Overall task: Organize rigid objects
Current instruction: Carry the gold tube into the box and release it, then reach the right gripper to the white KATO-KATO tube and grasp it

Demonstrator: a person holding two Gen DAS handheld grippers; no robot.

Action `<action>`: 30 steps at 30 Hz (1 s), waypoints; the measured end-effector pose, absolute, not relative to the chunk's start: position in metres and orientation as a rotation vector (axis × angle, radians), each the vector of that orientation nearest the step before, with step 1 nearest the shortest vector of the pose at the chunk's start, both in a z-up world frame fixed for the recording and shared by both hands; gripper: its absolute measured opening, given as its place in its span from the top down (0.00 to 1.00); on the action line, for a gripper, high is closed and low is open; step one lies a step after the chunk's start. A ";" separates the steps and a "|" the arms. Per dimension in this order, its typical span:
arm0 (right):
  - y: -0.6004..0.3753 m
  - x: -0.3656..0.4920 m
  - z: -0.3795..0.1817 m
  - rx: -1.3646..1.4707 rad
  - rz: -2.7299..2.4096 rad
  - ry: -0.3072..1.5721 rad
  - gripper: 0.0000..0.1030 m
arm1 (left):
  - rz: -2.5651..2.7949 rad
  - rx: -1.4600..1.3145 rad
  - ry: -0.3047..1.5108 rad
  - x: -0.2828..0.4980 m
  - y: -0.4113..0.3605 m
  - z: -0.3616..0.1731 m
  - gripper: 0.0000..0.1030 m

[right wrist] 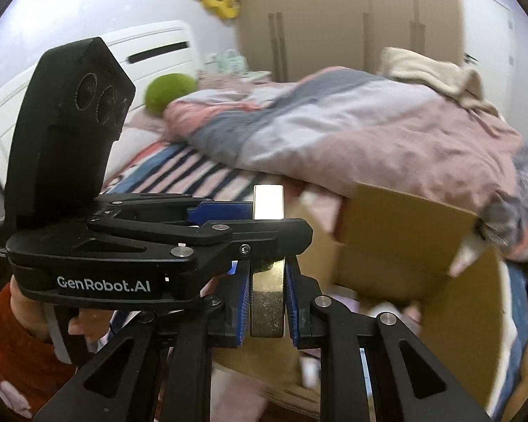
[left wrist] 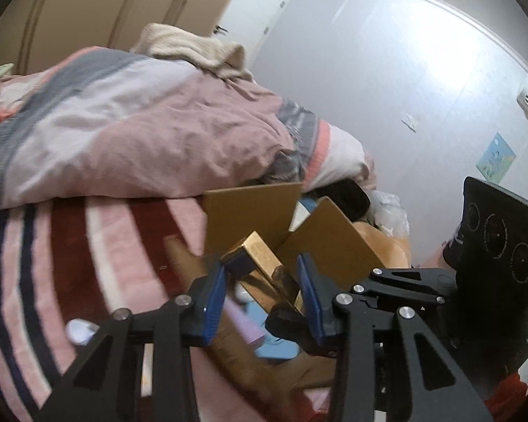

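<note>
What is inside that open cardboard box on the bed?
In the cardboard box, past the gold box both grippers hold, a lilac item and something light blue show. The flaps and grippers hide the rest.

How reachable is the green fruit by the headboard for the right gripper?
Probably not: the right gripper is shut on the gold box, the left gripper clamps it, crossing in front, and the green fruit lies far up the bed.

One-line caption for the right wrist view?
Both grippers clamp one gold box above an open cardboard box on the bed.
</note>
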State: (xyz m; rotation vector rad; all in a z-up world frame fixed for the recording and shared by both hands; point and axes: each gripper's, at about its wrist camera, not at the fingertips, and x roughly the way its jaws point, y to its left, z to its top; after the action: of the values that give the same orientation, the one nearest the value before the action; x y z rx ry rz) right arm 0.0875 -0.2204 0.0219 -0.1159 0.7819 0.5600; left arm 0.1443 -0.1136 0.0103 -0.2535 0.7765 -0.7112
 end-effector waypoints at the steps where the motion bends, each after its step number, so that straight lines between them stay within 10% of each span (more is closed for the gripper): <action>1: -0.230 0.089 0.022 -0.106 0.544 0.789 0.87 | -0.723 -0.243 0.789 0.149 -0.125 0.009 0.64; 6: -0.262 0.100 0.014 -0.082 0.471 0.842 0.87 | -0.703 -0.184 0.830 0.156 -0.158 0.003 0.58; 10: -0.271 0.104 0.005 -0.117 0.374 0.892 0.74 | -0.677 -0.137 0.822 0.151 -0.162 0.003 0.23; 13: -0.271 0.101 0.005 -0.126 0.374 0.880 0.61 | -0.667 -0.140 0.819 0.149 -0.153 0.005 0.22; 30: -0.157 0.067 0.025 -0.257 0.616 0.739 0.60 | -0.377 -0.139 0.734 0.101 0.003 0.019 0.22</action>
State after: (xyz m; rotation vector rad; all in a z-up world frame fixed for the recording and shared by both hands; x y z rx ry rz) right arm 0.0668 -0.1574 0.0248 -0.2565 0.7388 0.6159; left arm 0.1011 0.0035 0.0187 -0.1392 0.7344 -0.3765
